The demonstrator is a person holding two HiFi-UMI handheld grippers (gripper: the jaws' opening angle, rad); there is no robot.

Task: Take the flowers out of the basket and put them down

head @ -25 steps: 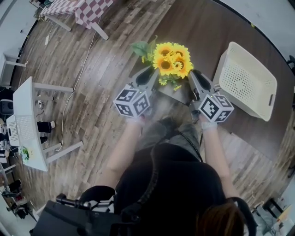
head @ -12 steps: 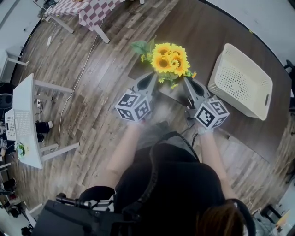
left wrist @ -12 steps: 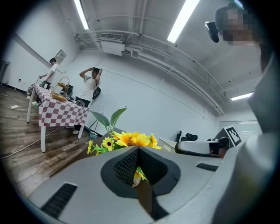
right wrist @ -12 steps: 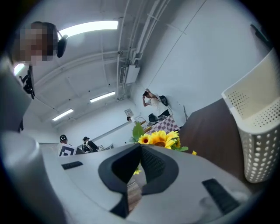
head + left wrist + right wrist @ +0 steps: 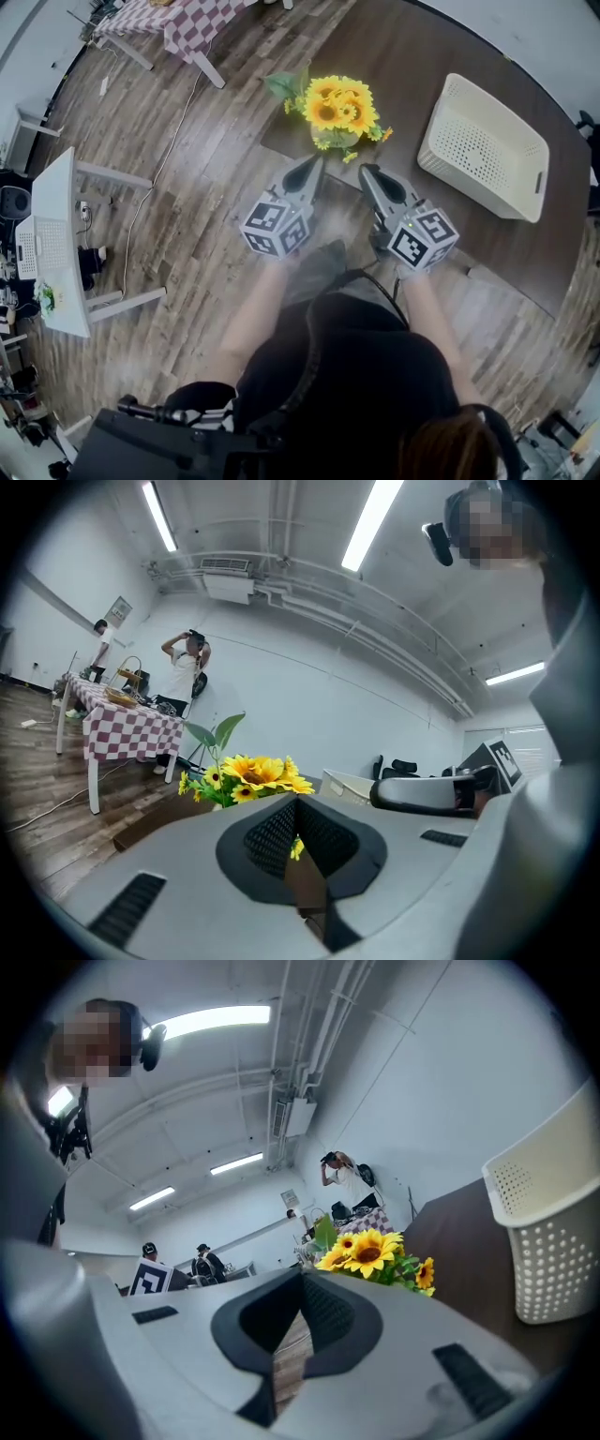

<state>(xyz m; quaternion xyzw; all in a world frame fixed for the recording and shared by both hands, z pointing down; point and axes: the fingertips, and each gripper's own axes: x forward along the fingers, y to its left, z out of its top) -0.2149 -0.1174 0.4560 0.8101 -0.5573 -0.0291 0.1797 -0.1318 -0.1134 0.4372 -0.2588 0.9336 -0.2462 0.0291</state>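
**poster1:** did the flowers (image 5: 339,105) make it out of the basket (image 5: 478,150) or what?

**poster2:** yep, they're sitting on the dark table (image 5: 441,56), well apart from the empty basket. A second ago both grippers flanked the bunch with jaws apart. Now the left gripper (image 5: 314,164) and right gripper (image 5: 366,172) have backed off toward the person, each pinched together on nothing.

**poster1:** so that's it?

**poster2:** looks done to me, flowers are down and let go.

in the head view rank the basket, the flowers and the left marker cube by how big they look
1. basket
2. flowers
3. left marker cube, smallest here, though it sits nearer the camera, so it may look bigger than it really is.
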